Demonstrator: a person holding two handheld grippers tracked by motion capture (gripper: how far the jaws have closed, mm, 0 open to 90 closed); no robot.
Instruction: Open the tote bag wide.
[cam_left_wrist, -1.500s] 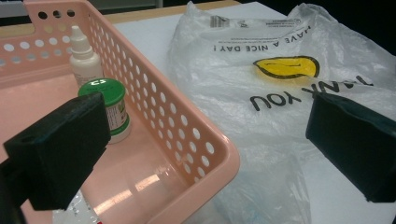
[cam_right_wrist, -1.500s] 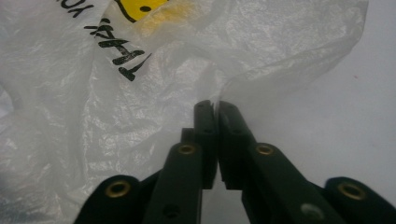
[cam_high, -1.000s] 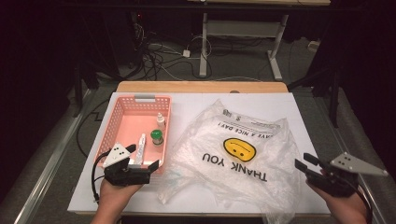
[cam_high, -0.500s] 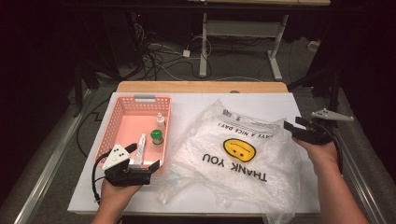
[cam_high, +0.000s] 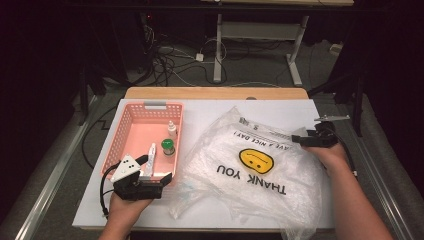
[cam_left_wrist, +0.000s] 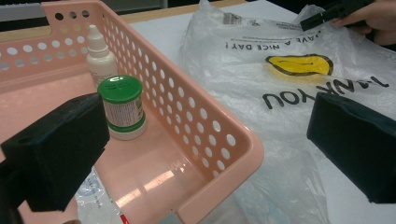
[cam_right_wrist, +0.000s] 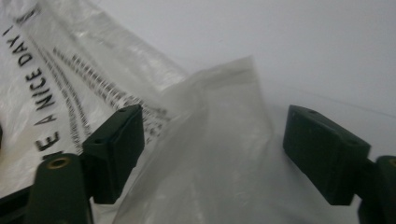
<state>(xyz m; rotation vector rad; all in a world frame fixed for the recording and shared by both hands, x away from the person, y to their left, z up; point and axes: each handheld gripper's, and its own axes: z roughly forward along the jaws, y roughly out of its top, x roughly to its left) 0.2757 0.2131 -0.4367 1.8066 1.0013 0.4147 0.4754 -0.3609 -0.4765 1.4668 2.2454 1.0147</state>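
A clear plastic bag (cam_high: 260, 175) printed with a yellow smiley and "THANK YOU" lies crumpled on the white table (cam_high: 210, 110). My right gripper (cam_high: 298, 139) sits at the bag's far right edge. Its jaws have just been opening, and they now stand open around a raised fold of the bag (cam_right_wrist: 210, 140) without pressing it. My left gripper (cam_high: 156, 175) is open and straddles the near right corner of the pink basket (cam_left_wrist: 224, 140). In the basket (cam_high: 116, 145) stand a white dropper bottle (cam_high: 172, 130) and a green-capped jar (cam_high: 168, 146), with a white tube (cam_high: 150, 157) beside them.
The bag (cam_left_wrist: 261, 70) overlaps the table right of the basket, and the right gripper (cam_left_wrist: 322, 16) appears beyond it. A wooden strip (cam_high: 215, 93) edges the table's far side. Cables and desk legs lie on the dark floor behind.
My right gripper has moved from the table's near right corner forward and left to the bag's far right edge, and its jaws have opened. The left gripper has stayed put.
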